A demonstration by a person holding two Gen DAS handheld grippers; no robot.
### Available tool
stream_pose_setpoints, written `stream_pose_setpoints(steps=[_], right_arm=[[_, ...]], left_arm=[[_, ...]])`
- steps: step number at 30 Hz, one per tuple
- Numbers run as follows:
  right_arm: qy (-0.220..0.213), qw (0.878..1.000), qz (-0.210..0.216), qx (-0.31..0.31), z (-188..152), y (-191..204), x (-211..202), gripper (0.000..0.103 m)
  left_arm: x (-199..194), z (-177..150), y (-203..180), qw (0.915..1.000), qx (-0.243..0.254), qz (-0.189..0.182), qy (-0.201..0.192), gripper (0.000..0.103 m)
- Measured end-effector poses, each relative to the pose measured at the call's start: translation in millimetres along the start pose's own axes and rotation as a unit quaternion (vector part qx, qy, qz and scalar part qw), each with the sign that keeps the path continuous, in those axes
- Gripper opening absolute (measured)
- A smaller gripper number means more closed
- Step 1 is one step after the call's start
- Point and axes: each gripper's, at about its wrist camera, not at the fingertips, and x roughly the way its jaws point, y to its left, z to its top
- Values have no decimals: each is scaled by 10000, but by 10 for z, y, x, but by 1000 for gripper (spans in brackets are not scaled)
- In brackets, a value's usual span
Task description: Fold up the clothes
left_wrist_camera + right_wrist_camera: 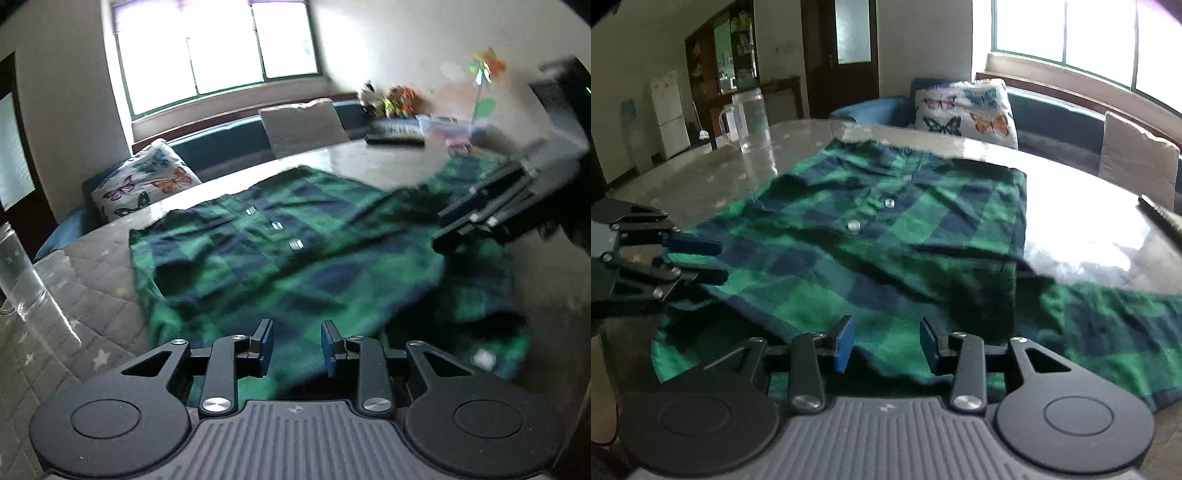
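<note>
A green and navy plaid shirt (280,266) lies spread on the table, button placket up, with a sleeve running off to the right; it also shows in the right wrist view (886,251). My left gripper (297,347) is open and empty, hovering just above the shirt's near edge; it shows at the left of the right wrist view (701,258). My right gripper (886,343) is open and empty over the shirt's near hem; it shows at the right of the left wrist view (458,225), above the sleeve area.
The glossy table (1071,221) has a glass pitcher (751,118) at its far left and a dark remote (395,140) at its far side. A sofa with a butterfly pillow (967,110) and a grey cushion (303,125) stands behind, under the window.
</note>
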Motion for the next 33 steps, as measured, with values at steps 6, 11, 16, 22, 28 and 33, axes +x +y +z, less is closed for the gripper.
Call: stream_pose_setpoints(steps=[6,11,16,22,28,33], right_arm=[[-30,9997,-67,221,-102,-96,-116,41],[44,9982,-94,593,-213,-261,-149,42],[-49,9979,-95,640,-190,-282,-197,44],[-5,9976,-112,679,-218,-303,-145,44],[-3,9976,-96,679,-228,-311,-145,44],[-1,9977,-99,674,-230,-304,-141,45]], left_arm=[[-60,-60,28,9999,-132,28,-86,35],[-53,-24,217,9982,-598,15,15,35],[4,159,504,9942,-1074,-12,-57,34],[343,164,855,9867,-1603,116,231,24],[386,36,1036,9844,-1718,314,197,23],[284,-54,1053,9854,-1594,564,208,23]])
